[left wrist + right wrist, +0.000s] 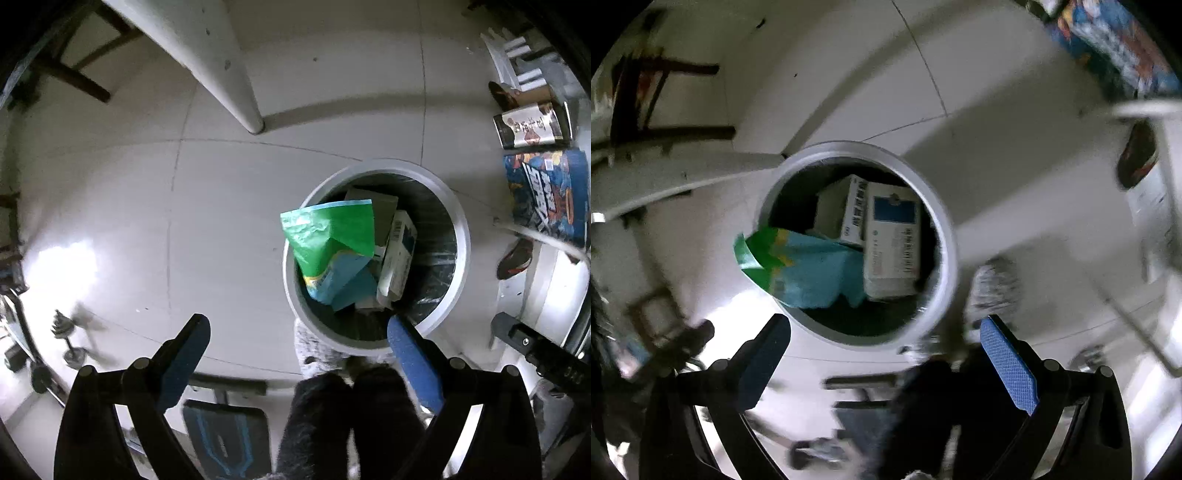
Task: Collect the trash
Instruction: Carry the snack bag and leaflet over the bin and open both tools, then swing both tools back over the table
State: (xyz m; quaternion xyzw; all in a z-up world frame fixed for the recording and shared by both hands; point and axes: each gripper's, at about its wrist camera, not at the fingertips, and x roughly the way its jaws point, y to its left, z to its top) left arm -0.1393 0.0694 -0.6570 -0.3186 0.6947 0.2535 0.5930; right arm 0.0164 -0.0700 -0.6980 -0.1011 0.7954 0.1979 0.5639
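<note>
A round grey trash bin (463, 243) with a dark liner stands on the tiled floor, seen from above in both wrist views (947, 229). Inside it a green and blue plastic bag (332, 247) leans over the left rim, beside white cardboard boxes (397, 258). The right wrist view shows the same bag (798, 269) and white boxes (894, 243). My left gripper (297, 345) hangs open above the bin's near rim, nothing between its blue pads. My right gripper (882, 345) is also open and empty, over the bin's near edge.
A white table leg (236, 85) stands beyond the bin. Colourful boxes (546, 195) and a can-like package (532, 125) sit at the right. A person's furry slipper (317, 354) and dark trouser legs are right by the bin. Dumbbells (66, 343) lie at the left.
</note>
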